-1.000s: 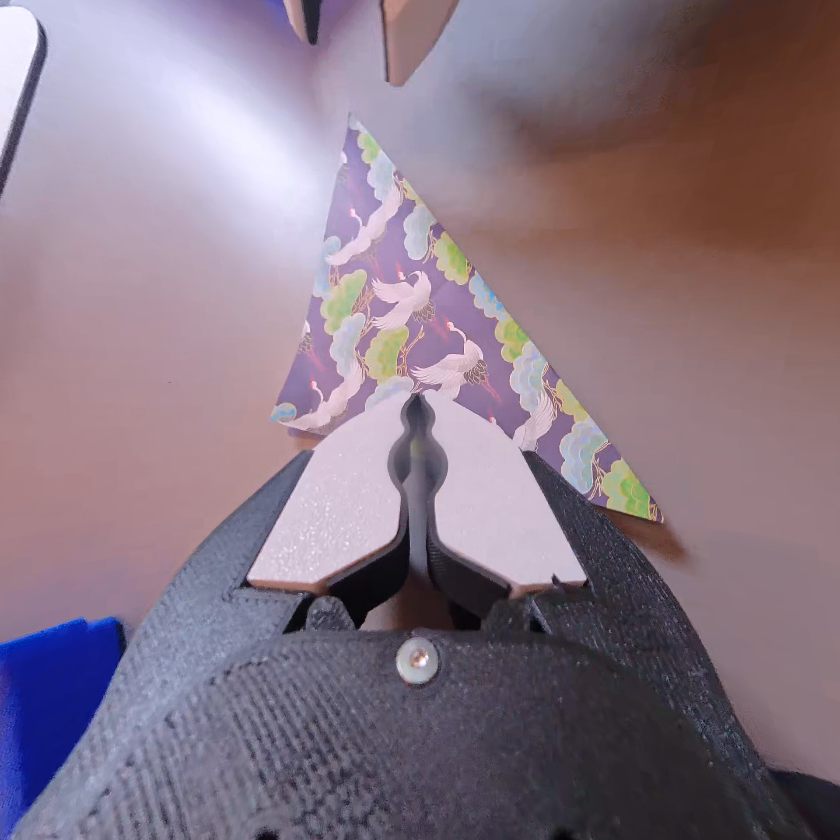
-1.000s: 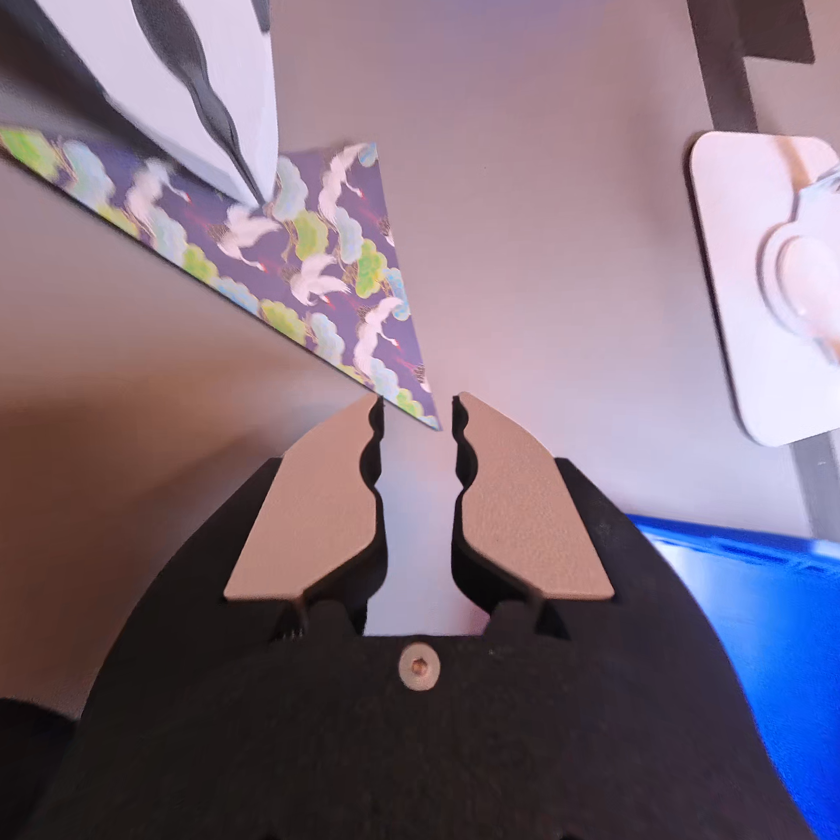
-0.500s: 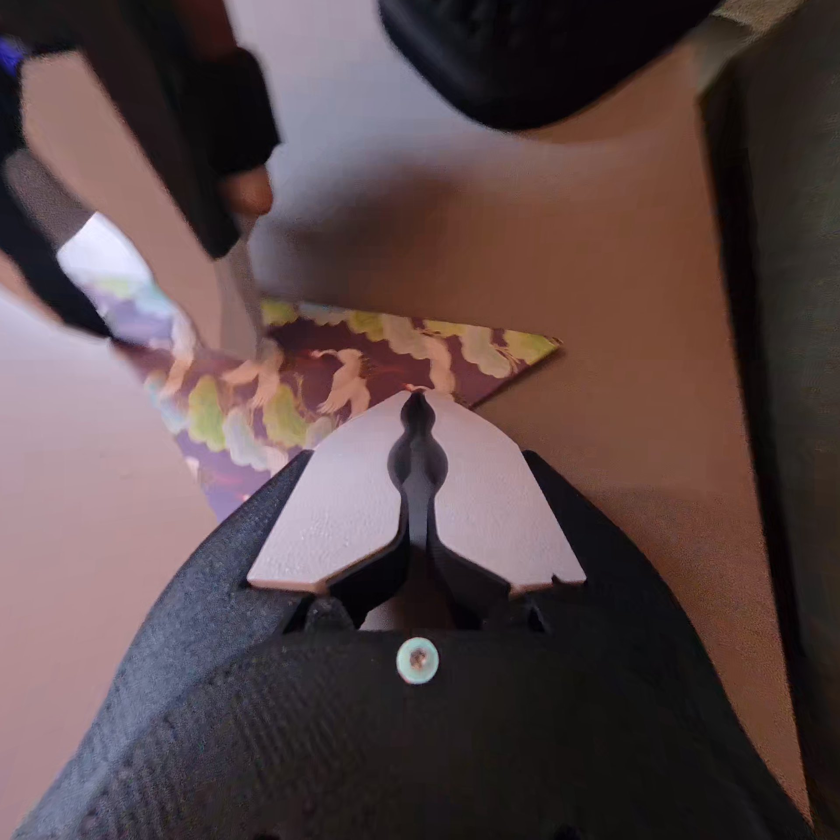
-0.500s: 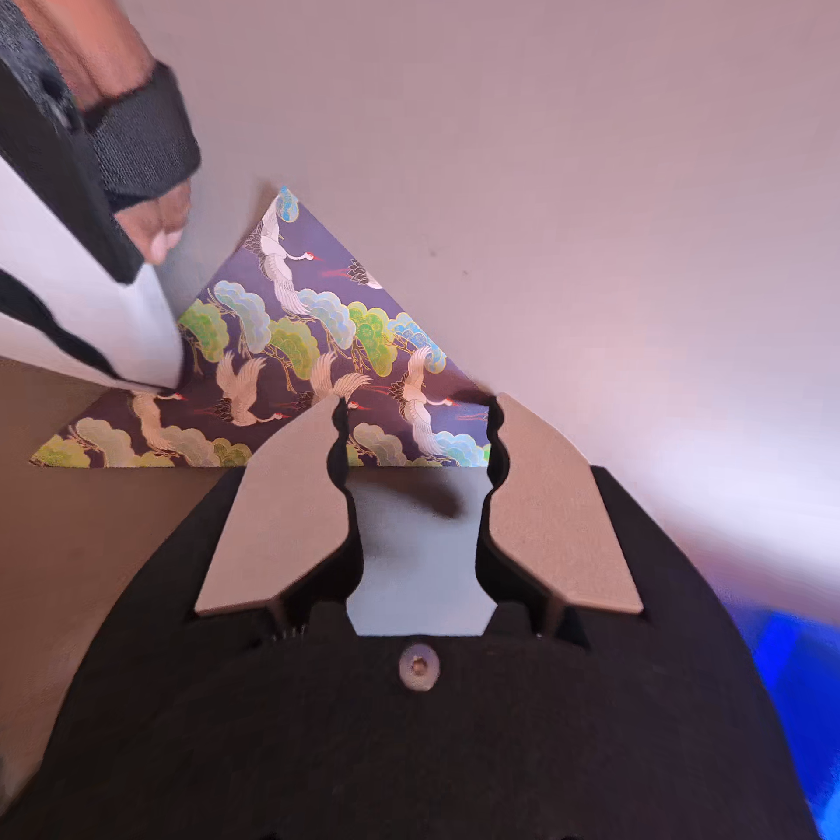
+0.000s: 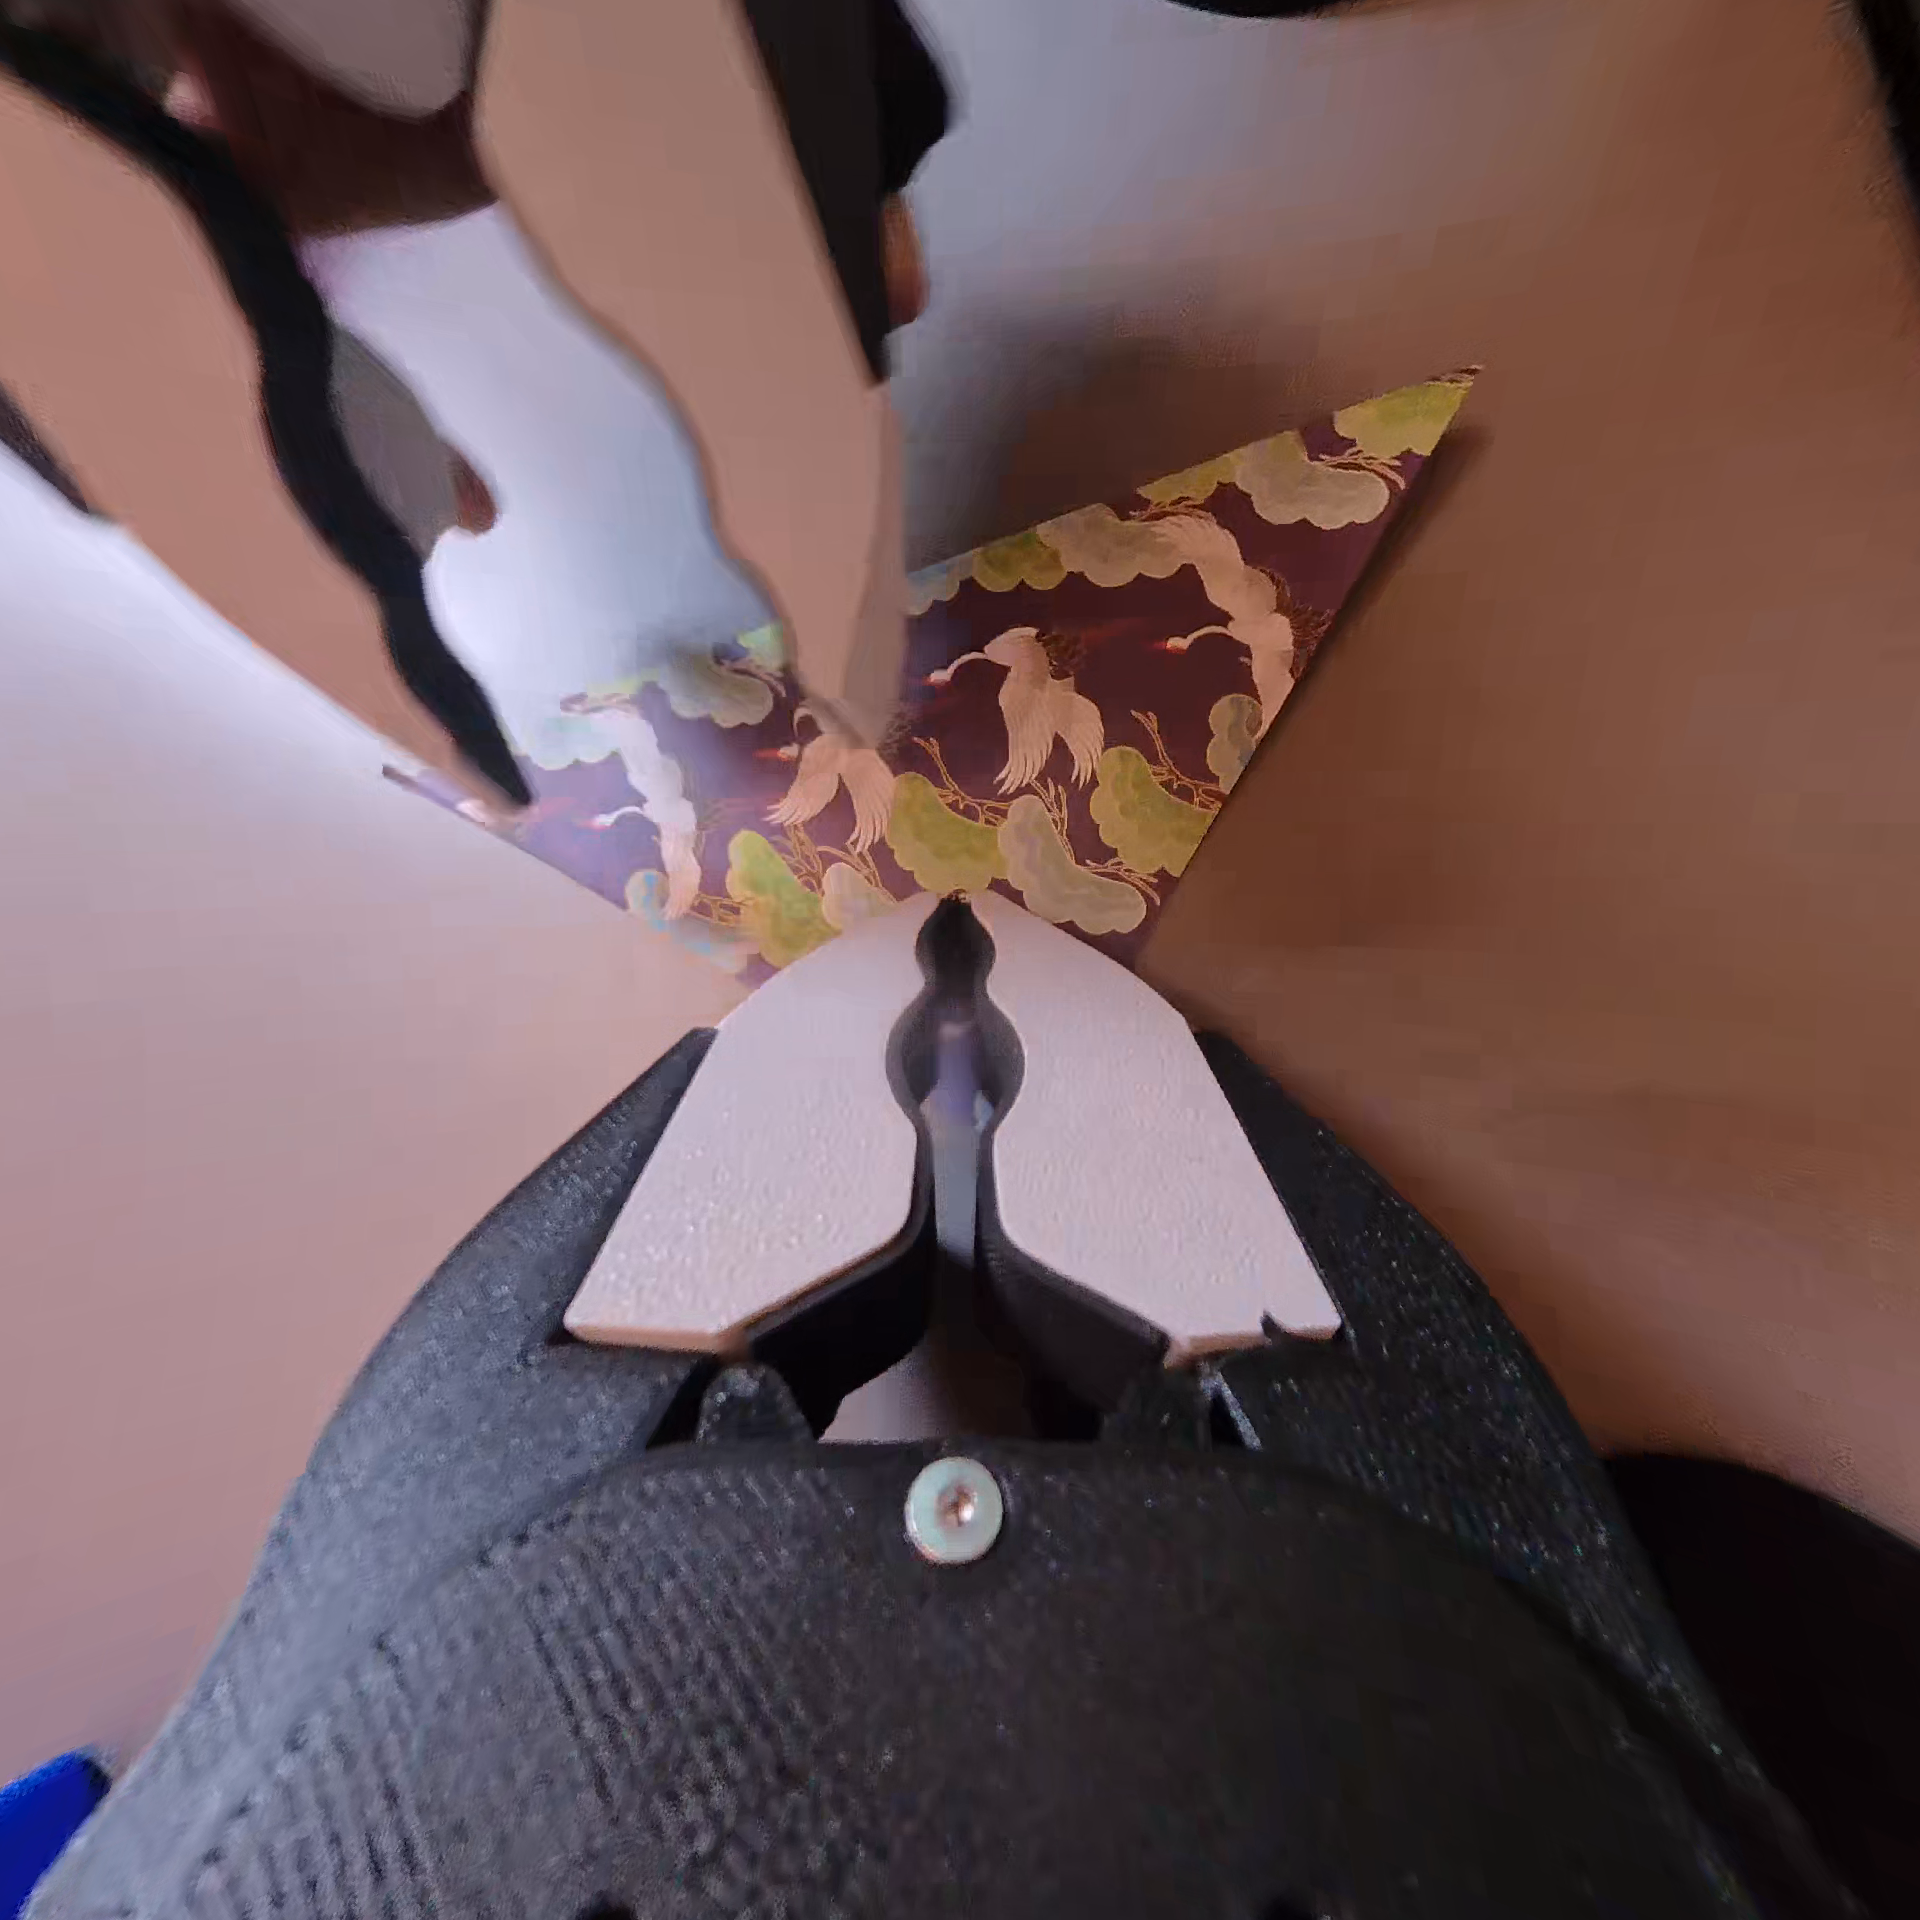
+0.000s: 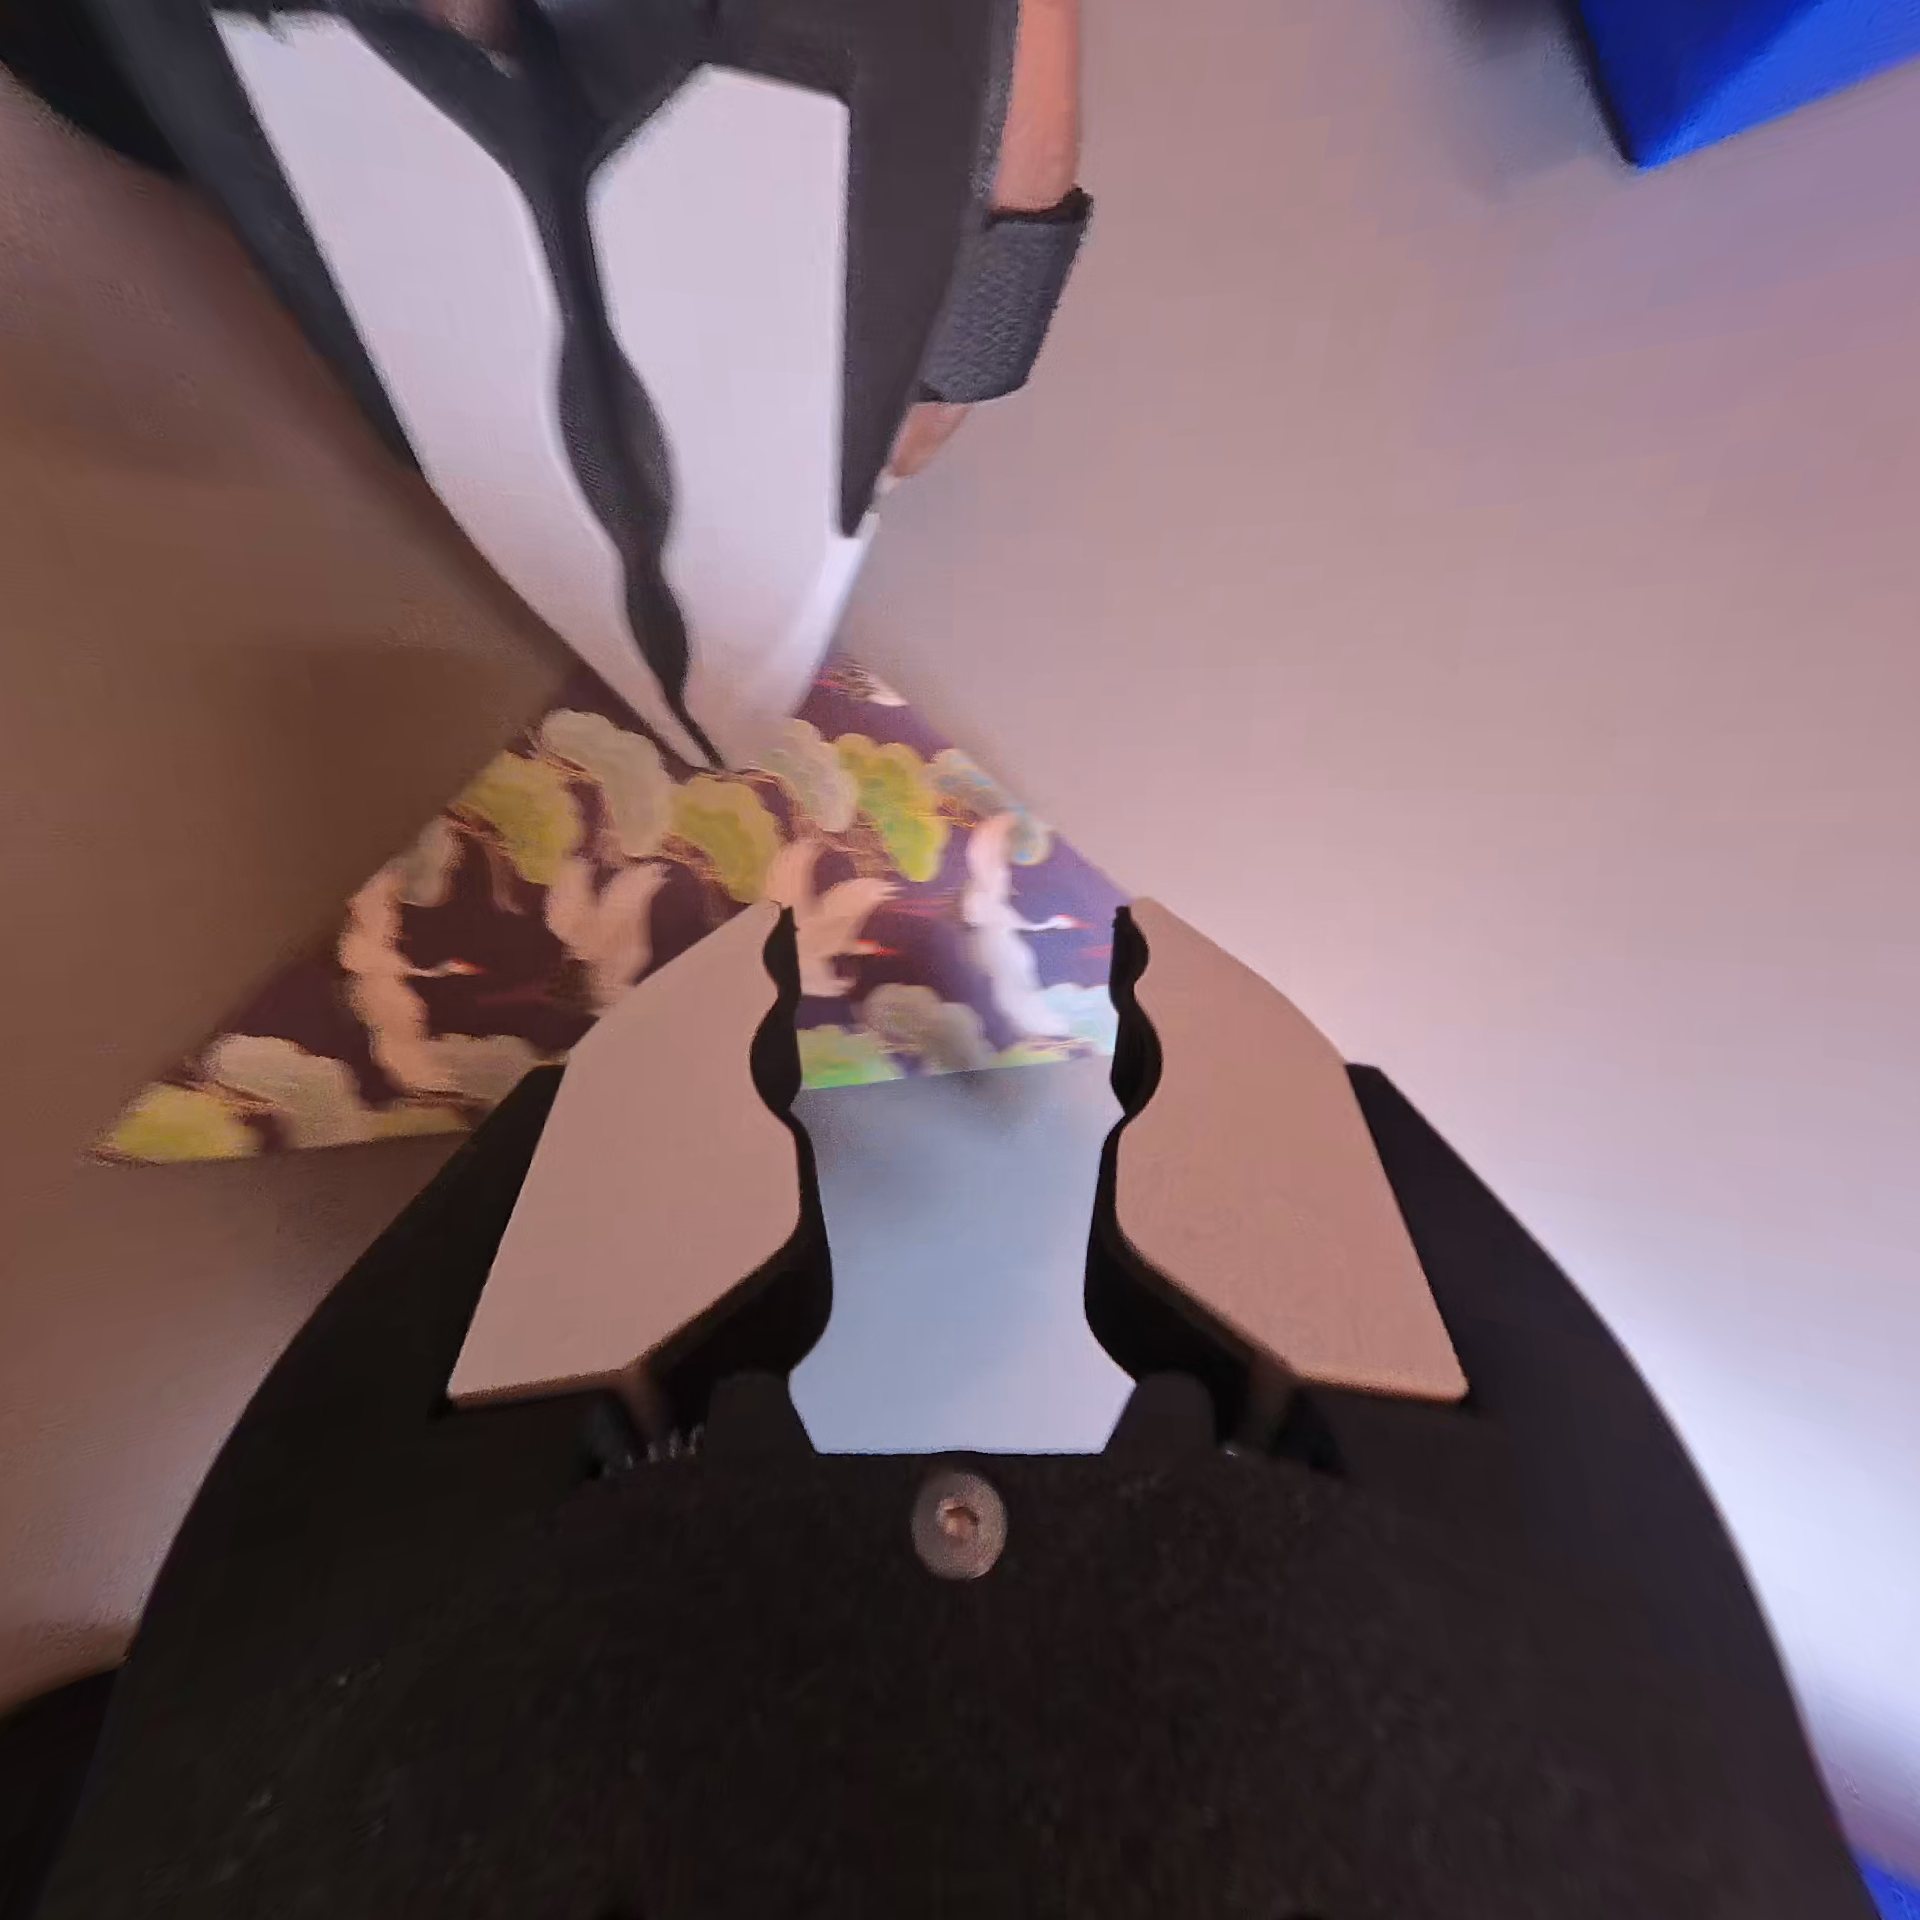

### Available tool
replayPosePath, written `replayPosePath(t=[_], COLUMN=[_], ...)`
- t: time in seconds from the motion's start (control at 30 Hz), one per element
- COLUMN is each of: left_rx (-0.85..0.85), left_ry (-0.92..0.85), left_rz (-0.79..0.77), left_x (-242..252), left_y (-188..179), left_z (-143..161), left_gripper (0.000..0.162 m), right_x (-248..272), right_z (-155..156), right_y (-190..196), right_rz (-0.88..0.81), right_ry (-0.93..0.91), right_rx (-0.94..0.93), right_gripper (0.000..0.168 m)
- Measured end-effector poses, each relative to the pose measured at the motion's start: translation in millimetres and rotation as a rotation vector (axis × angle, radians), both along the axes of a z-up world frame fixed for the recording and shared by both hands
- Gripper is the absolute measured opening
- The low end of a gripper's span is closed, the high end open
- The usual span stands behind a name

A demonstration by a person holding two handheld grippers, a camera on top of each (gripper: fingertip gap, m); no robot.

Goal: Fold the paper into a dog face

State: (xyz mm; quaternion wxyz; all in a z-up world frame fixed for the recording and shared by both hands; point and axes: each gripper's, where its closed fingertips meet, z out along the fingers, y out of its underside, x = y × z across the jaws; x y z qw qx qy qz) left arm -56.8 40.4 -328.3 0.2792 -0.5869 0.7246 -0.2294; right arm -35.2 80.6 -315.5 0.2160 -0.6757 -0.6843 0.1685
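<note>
The paper (image 5: pixel 1049 790) is a folded triangle with a purple crane and cloud print, lying flat on the table. My left gripper (image 5: pixel 951 912) is shut, and its tips rest on the near corner of the triangle. It also shows in the right wrist view (image 6: pixel 704 750), coming down from the top onto the paper's (image 6: pixel 644 883) far part. My right gripper (image 6: pixel 951 916) is open, and its fingers straddle the near edge of the paper. In the left wrist view it (image 5: pixel 675 758) comes in from the upper left, with both fingertips low over the paper.
The table (image 5: pixel 1558 935) is a plain brownish-grey surface. A blue object sits at the top right of the right wrist view (image 6: pixel 1766 62) and at the bottom left of the left wrist view (image 5: pixel 42 1787). A gloved finger (image 6: pixel 997 301) holds the left gripper.
Both views have swung around the paper. My right gripper has opened wider and moved in over the paper's edge. My left gripper stays shut, tips on the paper.
</note>
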Motion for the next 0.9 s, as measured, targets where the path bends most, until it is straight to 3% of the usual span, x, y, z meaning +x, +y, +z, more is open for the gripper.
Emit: replayPosePath(t=[0.13,0.23,0.3,0.37,0.5,0.7,0.8,0.9], left_rx=[-0.016,-0.025,-0.074,-0.146,-0.2,-0.111,0.007,-0.016], left_ry=[0.057,0.11,0.127,0.127,0.109,-0.056,0.039,0.07], left_rz=[0.141,0.175,0.134,0.059,-0.082,0.019,0.005,-0.018], left_x=[4.1,5.2,6.8,7.5,3.6,15.7,12.1,13.1], left_y=[3.6,-0.7,-14.3,-34.1,-56.2,-15.2,-2.8,-14.2], left_z=[-0.3,-0.4,-0.5,-0.5,3.5,23.9,3.8,-0.6], left_gripper=[0.0,0.0,0.0,0.0,0.0,0.0,0.0,0.0], right_x=[2.2,21.7,28.6,38.4,48.9,47.2,46.4,47.3], right_z=[5.5,-13.3,-13.1,-13.4,-12.0,-12.3,-12.7,-12.5], right_y=[-55.7,-69.6,-68.4,-61.2,-44.4,-48.1,-47.8,-36.2], right_rz=[-0.177,-0.182,-0.184,-0.105,0.05,0.28,0.324,0.271], right_ry=[0.064,-0.052,-0.036,-0.041,-0.051,-0.064,-0.089,-0.107], right_rx=[-0.141,-0.062,-0.102,-0.075,-0.004,-0.009,-0.011,0.006], right_gripper=[0.063,0.06,0.049,0.038,0.04,0.031,0.031,0.034])
